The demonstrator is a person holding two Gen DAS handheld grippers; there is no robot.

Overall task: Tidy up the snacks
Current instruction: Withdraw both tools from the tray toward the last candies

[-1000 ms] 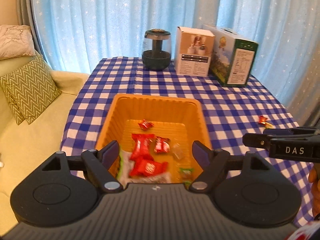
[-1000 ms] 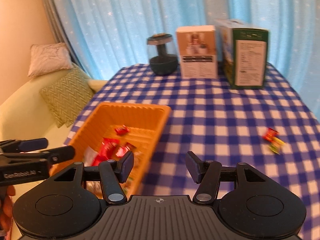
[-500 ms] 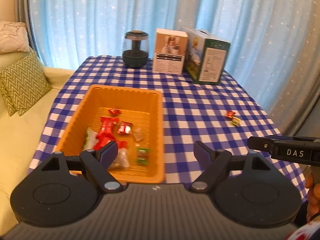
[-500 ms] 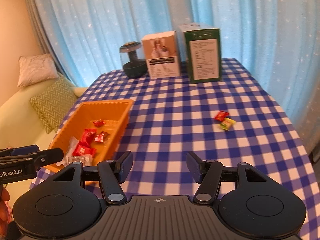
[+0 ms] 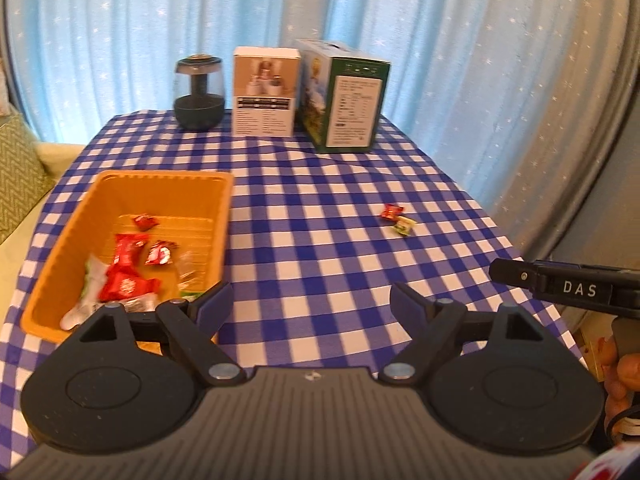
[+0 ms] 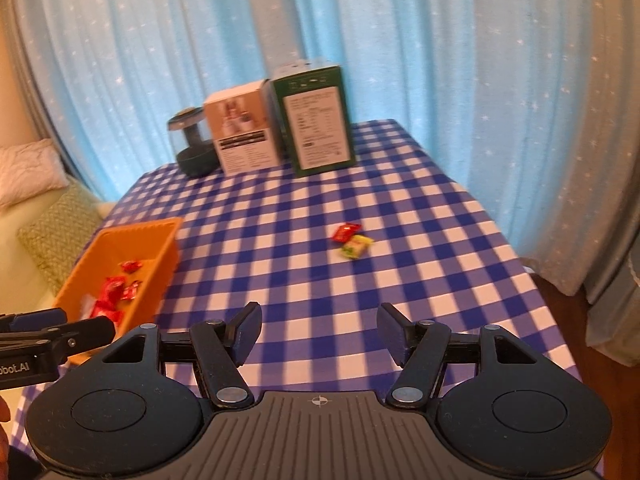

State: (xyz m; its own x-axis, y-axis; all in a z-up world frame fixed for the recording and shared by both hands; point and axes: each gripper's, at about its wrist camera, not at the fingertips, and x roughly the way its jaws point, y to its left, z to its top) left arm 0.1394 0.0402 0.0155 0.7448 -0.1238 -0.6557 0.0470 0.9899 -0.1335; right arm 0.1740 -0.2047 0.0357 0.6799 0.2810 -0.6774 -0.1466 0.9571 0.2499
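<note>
- Now, your two loose snacks lie on the right half of the table, touching each other: one red crinkled wrapper (image 6: 345, 233) and one yellow-green wrapper (image 6: 356, 247), both small, glossy and pinched at the ends.
- Well apart to the left sits one orange plastic basket (image 5: 224, 216), rectangular with ribbed walls; it holds several shiny red packets (image 5: 127, 268) and some clear or whitish ones, too blurred to count exactly.
- Your right hand-held gripper (image 6: 319, 330) is released, its jaws opening, with nothing between the flat dark-blue pads; only chequered cloth shows in the gap.
- Your left hand-held gripper (image 5: 312, 304) is also released and opening, empty, just beside the basket's near right corner.
- Under everything lies a blue-and-white gingham tablecloth (image 5: 320, 240), soft and slightly creased.
- At the far edge stand three things: one dark round glass-sided jar (image 5: 198, 92), one white cardboard box (image 5: 266, 98), one green cardboard box (image 5: 352, 108).
- Behind hangs a sheer blue curtain (image 5: 440, 40) dotted with small white stars.
</note>
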